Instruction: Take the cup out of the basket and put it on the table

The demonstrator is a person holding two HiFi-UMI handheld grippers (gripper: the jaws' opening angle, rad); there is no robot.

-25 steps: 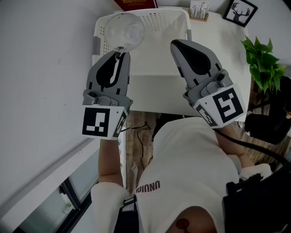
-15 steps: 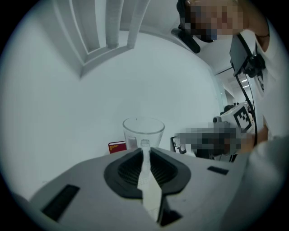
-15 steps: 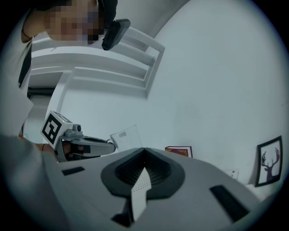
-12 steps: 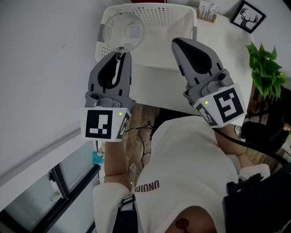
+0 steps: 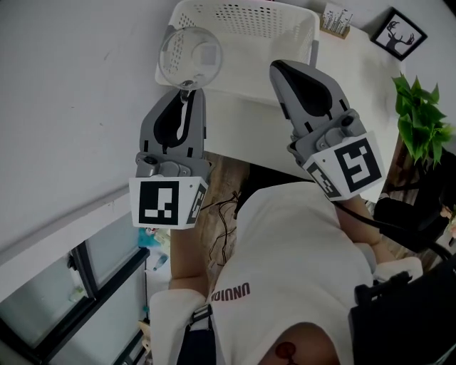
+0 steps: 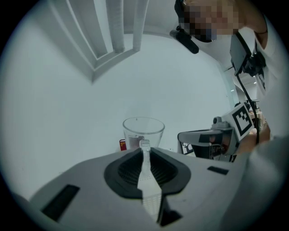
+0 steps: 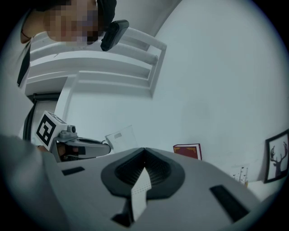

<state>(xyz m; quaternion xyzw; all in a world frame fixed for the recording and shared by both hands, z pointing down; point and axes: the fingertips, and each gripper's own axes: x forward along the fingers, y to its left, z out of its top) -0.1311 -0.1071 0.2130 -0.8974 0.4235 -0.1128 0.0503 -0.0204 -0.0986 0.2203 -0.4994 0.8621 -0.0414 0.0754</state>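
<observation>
A clear glass cup point(image 5: 191, 55) hangs in the air over the near left corner of the white perforated basket point(image 5: 249, 14). My left gripper point(image 5: 187, 90) is shut on the cup's wall, pinching it from the near side. In the left gripper view the cup point(image 6: 143, 131) stands upright just past the closed jaws of the left gripper point(image 6: 144, 145). My right gripper point(image 5: 275, 68) is shut with nothing in it, over the basket's near edge. The right gripper view shows the cup point(image 7: 121, 136) held by the left gripper point(image 7: 86, 146) to its left.
The basket stands on a white table point(image 5: 356, 78) against a pale wall. A framed deer picture point(image 5: 400, 32) and a small card holder point(image 5: 335, 20) stand at the back right. A green plant point(image 5: 424, 117) is at the right. A red book point(image 7: 187, 151) leans behind the basket.
The left gripper with the cup has drifted toward the basket's near left corner and a little closer to me. The right gripper has kept its place and stayed shut.
</observation>
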